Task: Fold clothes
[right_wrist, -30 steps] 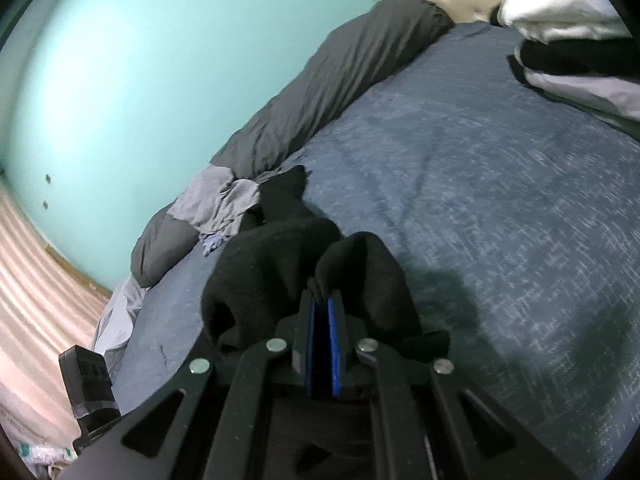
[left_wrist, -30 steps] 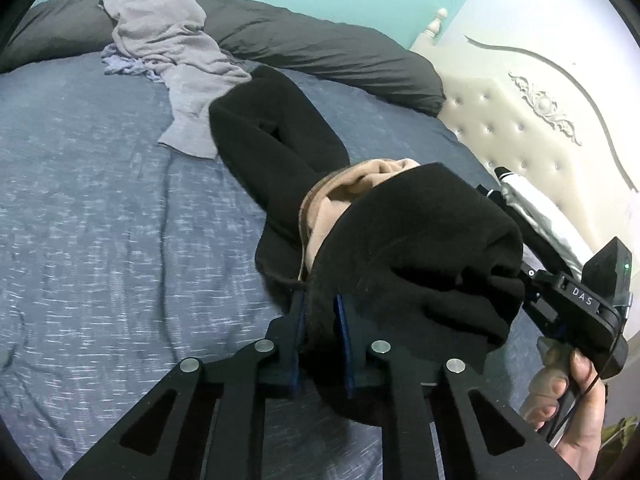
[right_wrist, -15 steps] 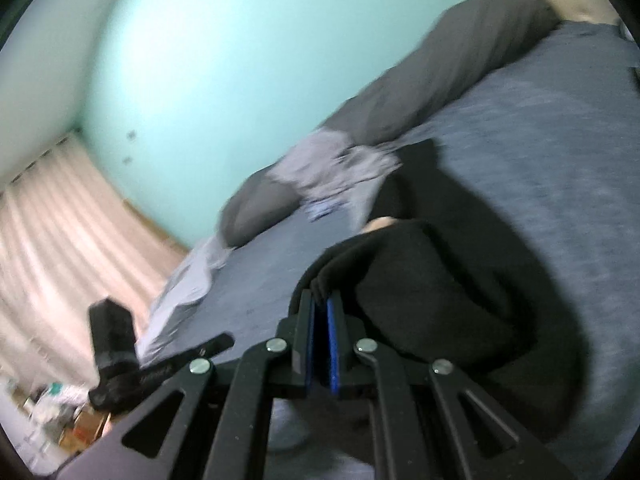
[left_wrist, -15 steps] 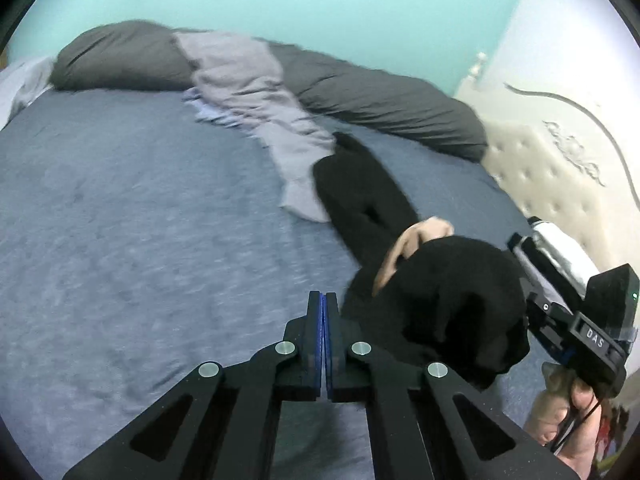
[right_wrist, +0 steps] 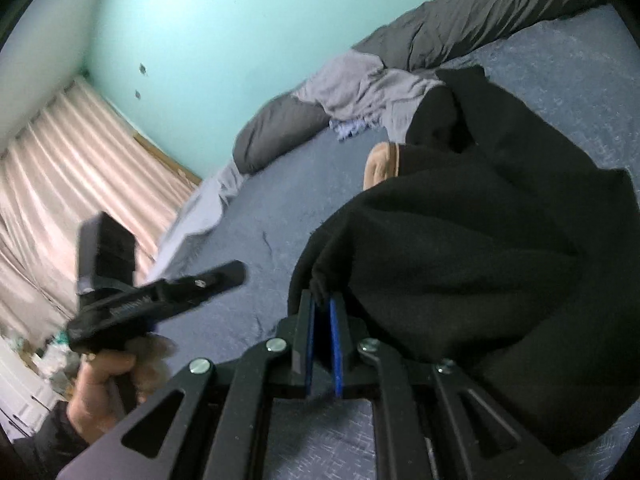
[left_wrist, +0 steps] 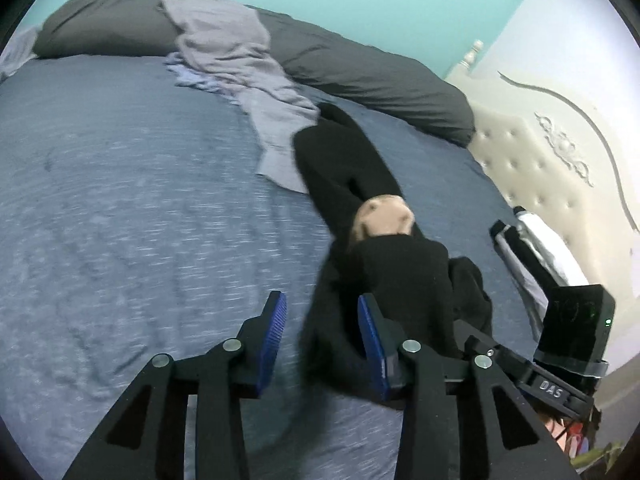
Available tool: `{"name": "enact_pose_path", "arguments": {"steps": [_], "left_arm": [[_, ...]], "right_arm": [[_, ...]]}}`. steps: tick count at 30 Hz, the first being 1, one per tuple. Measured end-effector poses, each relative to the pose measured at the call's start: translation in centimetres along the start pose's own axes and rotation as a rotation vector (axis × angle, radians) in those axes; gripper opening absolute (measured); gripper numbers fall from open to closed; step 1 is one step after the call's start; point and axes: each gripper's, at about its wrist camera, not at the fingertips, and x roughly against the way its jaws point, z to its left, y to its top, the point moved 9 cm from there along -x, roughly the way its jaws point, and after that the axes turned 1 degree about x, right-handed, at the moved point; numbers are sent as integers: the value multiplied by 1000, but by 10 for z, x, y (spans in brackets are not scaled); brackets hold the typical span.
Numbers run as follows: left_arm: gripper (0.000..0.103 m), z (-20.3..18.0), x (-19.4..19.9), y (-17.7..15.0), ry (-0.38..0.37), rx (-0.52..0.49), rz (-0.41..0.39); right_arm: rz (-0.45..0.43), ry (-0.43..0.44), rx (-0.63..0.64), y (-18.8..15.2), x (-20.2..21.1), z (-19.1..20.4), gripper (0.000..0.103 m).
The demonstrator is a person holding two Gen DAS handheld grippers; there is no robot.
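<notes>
across the blue-grey bed (left_wrist: 120, 200) the black garment (left_wrist: 360, 184) lies stretched toward the dark bolster pillow (left_wrist: 360, 72), its far legs or sleeves flat on the cover and its near end bunched up and lifted off it. a tan lining (left_wrist: 384, 220) shows where the fabric has turned over on itself, which suggests a fold being carried across, the near end brought over the far part. the grey garment (left_wrist: 248, 64) is draped over the bolster and down onto the bed, just touching the black one's far end; it looks set aside for a later turn.

the right gripper (right_wrist: 322, 336) is what keeps the black cloth up: its jaws are nearly closed, pinching a bunched edge of the garment between the blue pads, and the rest hangs in a heavy drape to the right of it in the right wrist view. holding one edge alone lets the weight pull the cloth straight.

the left gripper (left_wrist: 320, 340) has just been opening its jaws; they stand partly apart with nothing pressed between them. the black fabric lies beside the right-hand pad (left_wrist: 370, 340), but whether it touches i cannot tell. seemingly the left one is free to take a fresh hold. a hand (right_wrist: 106, 384) carries it in the right wrist view.

folded white and dark laundry (left_wrist: 536, 248) sits by the tufted headboard (left_wrist: 532, 160), well apart.
</notes>
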Motion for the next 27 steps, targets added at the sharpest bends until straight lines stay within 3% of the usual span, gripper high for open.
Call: {"name": "enact_pose_path", "arguments": {"steps": [6, 9, 14, 16, 20, 24, 27], "left_arm": [[43, -33, -28, 12, -45, -16, 5], [59, -43, -33, 15, -45, -23, -2], [61, -54, -42, 15, -26, -31, 3], [69, -57, -45, 14, -22, -37, 7], [72, -61, -50, 13, -12, -45, 19], [94, -59, -52, 17, -4, -29, 18], [95, -58, -55, 23, -11, -5, 24]], "right_arm": [[-67, -67, -2, 19, 29, -21, 10], [-80, -90, -30, 20, 38, -35, 10], [-95, -93, -64, 20, 48, -47, 10], [-101, -91, -68, 20, 50, -47, 10], [-107, -89, -75, 20, 53, -47, 10], [-117, -92, -84, 22, 54, -47, 10], [-118, -95, -88, 21, 56, -50, 10]]}}
